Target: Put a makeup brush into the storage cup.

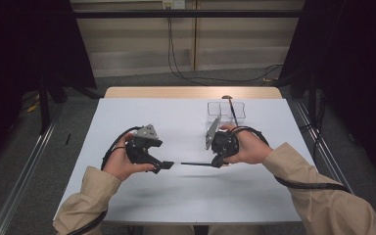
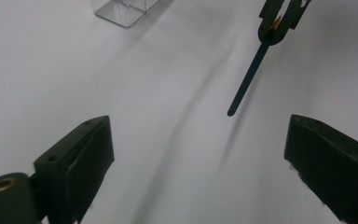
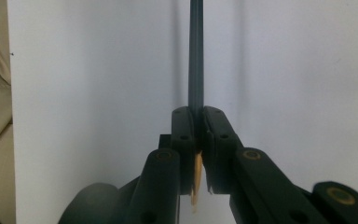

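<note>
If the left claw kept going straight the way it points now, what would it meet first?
Probably the free end of the dark pencil held in the right claw; the left claw is open and empty. Depth is unclear.

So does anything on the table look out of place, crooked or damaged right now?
Nothing stands out. The right gripper is shut on the dark pencil by its sharpened end, held above the table. The left gripper is open beside its blunt end. The clear container stands upright.

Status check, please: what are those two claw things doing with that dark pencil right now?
Right gripper shut on pencil, held level above table. Left gripper open, nothing between jaws. Clear container behind, nothing blocking.
</note>
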A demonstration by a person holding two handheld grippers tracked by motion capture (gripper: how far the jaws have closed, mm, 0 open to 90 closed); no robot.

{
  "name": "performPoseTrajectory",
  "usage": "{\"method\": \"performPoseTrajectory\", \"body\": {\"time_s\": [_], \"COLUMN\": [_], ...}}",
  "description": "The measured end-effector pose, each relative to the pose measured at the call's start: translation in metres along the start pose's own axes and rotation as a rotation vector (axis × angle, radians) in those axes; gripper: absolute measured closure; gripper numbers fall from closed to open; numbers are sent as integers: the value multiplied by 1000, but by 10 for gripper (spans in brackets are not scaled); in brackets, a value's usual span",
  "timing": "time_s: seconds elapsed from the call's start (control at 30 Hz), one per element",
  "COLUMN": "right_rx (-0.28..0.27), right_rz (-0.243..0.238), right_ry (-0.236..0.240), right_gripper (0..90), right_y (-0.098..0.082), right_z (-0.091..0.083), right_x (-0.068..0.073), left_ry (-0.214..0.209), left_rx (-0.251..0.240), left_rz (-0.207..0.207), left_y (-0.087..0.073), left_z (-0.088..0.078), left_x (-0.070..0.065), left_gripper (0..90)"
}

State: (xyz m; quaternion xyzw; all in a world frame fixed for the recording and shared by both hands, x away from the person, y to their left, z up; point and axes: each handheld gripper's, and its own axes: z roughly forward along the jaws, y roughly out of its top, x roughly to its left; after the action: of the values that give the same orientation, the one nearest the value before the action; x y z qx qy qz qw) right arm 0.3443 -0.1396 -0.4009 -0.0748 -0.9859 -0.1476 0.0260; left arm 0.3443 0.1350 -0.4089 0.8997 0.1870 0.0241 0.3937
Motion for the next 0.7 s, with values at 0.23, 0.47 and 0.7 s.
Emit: {"method": "performPoseTrajectory", "body": {"time_s": [0.23,0.47,0.7], "right_rx": [-4,-17,-23], "right_rz": [-22,-36,-44], "right_ry": [5,14,20], "right_gripper": [841,841,841], "right_y": [6,7,7], "right_z": [-1,-1,0], "right_x": [3,4,3], "left_ry": [-1,-12,-24], "left_rx": [88,150,214], "left_rz": [69,116,150], "left_y": [11,20,27], "left_z": [8,14,21], "left_x": [-2,-4,-7], "left_gripper": [139,224,366]}}
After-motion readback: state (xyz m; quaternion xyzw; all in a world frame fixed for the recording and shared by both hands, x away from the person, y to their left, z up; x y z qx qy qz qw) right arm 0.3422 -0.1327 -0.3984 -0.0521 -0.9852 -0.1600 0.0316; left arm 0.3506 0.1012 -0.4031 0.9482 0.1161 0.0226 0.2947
